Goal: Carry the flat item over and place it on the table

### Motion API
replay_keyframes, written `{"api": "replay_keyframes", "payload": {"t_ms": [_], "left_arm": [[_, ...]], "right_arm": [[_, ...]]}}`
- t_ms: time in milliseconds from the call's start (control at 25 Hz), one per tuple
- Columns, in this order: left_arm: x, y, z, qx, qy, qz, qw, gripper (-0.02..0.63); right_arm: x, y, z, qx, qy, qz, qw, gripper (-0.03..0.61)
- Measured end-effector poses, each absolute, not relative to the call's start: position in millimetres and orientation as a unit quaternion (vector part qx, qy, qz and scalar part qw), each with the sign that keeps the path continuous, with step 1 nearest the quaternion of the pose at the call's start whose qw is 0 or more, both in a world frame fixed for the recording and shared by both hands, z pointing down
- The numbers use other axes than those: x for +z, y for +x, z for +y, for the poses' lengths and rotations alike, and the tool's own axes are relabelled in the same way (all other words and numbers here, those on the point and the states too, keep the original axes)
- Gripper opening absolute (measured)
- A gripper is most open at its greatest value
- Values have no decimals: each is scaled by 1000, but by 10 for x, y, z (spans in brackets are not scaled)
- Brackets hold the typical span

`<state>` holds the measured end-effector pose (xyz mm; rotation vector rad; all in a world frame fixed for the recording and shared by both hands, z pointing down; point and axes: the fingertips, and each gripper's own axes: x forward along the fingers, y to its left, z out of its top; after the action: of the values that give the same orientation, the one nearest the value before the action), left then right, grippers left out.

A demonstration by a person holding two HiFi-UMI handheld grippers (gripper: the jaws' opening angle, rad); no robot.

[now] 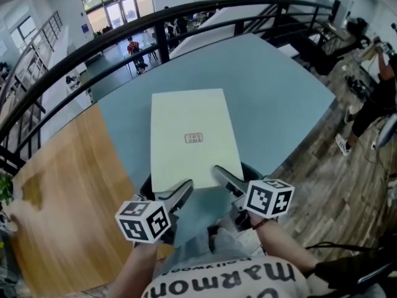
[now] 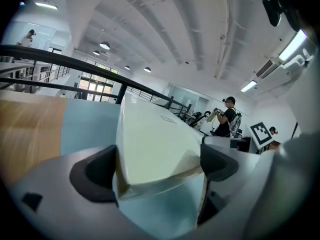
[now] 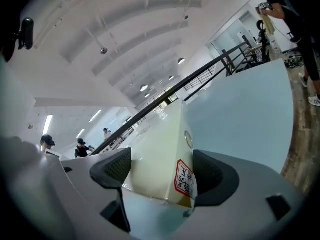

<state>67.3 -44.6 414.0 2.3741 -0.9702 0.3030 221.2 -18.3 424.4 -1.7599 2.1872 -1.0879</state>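
Head view: pale cream flat box (image 1: 186, 113) lies lengthwise over the blue-grey table (image 1: 279, 98), long axis running 6 to 12 o'clock, near the middle of the frame. A small red mark (image 1: 194, 138) sits on its top face. Cannot tell whether the underside rests on the tabletop or is just above it.

Left gripper (image 1: 178, 191): at the box's 7 o'clock corner. Left gripper view shows the left gripper (image 2: 160, 166) with that corner of the flat box (image 2: 150, 139) filling the gap between the jaws. Both dark pads (image 2: 102, 171) press against the box edges, so the jaws are closed as far as the box allows, clamped on it.

Right gripper (image 1: 224, 177): at the box's 5 o'clock corner. Right gripper view shows the right gripper (image 3: 162, 171) rolled onto its side, so the flat box (image 3: 157, 149) appears edge-on between the pads. A red-bordered label (image 3: 185, 178) on the thin side lies against the 3 o'clock pad. Jaws clamped across the box.

Surroundings: a wooden section (image 1: 62, 185) adjoins the blue-grey top at 8 o'clock. A black railing (image 1: 155, 23) curves past from 9 to 1 o'clock. A person (image 1: 375, 98) stands on the plank floor (image 1: 335, 179) at 3 o'clock
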Motion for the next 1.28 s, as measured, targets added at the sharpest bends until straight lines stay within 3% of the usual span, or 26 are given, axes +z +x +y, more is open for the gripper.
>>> {"api": "replay_keyframes", "payload": {"t_ms": [760,1280], "left_arm": [[4071,-1672,-1134,86,863,-410,282,511],[4158,-1698,-1173,69,834,-458,301,511]], "right_arm": [[4159,-77,-1122,-354,-543,759,52,382],[4294,-114,-1321,-388,-500,774,-13,382]]}}
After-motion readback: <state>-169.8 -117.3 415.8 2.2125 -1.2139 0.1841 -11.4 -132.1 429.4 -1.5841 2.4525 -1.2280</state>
